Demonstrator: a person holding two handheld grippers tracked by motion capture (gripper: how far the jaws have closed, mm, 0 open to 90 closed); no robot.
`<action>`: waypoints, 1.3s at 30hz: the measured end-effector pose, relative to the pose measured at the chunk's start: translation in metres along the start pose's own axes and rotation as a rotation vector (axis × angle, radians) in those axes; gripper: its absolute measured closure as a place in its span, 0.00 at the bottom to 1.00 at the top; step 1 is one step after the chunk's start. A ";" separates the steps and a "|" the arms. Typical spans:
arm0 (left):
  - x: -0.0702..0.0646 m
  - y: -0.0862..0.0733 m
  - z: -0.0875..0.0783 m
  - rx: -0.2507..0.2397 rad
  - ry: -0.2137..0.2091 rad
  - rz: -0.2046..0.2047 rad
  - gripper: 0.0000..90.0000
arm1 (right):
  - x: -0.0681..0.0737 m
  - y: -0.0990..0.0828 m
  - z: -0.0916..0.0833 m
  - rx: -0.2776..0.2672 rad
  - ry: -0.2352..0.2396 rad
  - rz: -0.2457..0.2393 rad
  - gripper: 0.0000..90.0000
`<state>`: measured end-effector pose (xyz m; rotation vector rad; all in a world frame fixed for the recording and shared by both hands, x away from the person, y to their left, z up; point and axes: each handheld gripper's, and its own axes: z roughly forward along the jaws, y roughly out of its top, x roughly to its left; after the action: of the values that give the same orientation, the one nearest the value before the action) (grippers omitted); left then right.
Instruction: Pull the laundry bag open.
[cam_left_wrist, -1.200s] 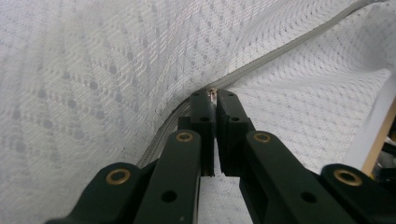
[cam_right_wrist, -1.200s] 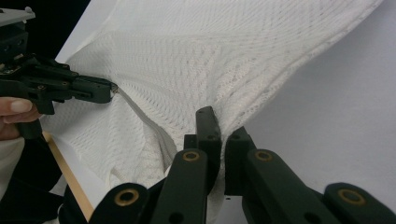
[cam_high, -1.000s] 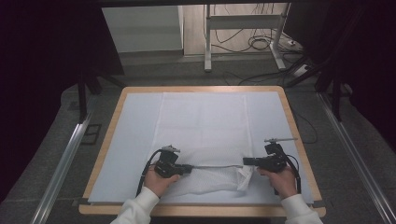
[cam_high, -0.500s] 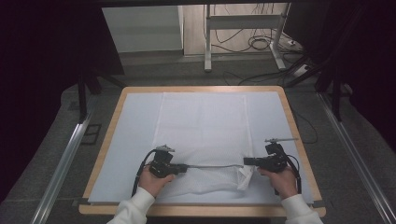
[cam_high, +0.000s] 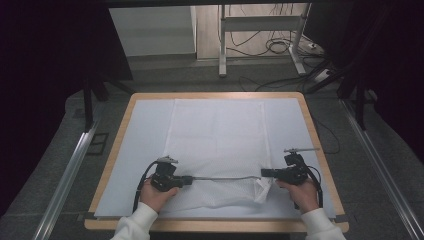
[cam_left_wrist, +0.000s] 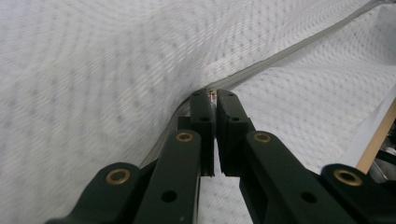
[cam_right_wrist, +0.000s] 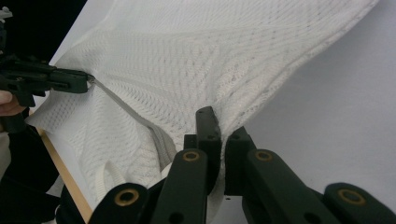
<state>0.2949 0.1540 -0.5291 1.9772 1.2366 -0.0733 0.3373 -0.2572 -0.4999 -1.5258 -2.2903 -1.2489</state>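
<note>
A wooden-edged table (cam_high: 116, 150) under a white sheet (cam_high: 145, 130) is standing on a grey floor, desk legs and cables at twelve o'clock. A white mesh bag (cam_high: 220, 135) is lying mid-table, its zipper edge (cam_high: 225, 177) stretched taut at six o'clock. The left gripper (cam_high: 189, 180) is pinching the zipper's seven-o'clock end; the right gripper (cam_high: 264, 173) is clamping the bag's five-o'clock corner.

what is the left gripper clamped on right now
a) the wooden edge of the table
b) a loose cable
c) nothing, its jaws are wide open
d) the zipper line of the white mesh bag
d: in the left gripper view the left gripper has its jaws pressed together on the grey zipper line of the white mesh bag, which the high view shows stretched across to the right gripper.
</note>
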 end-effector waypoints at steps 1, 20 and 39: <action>0.001 -0.001 -0.001 0.001 0.003 -0.001 0.97 | 0.000 0.000 0.000 0.000 -0.002 -0.001 0.98; 0.014 -0.011 -0.017 -0.012 0.043 -0.022 0.97 | 0.001 0.000 -0.001 0.002 0.002 0.001 0.98; 0.031 -0.024 -0.038 -0.029 0.078 -0.062 0.97 | 0.000 -0.001 -0.001 0.003 -0.009 -0.003 0.98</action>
<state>0.2792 0.2067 -0.5300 1.9330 1.3416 -0.0087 0.3362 -0.2584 -0.5001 -1.5306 -2.3006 -1.2410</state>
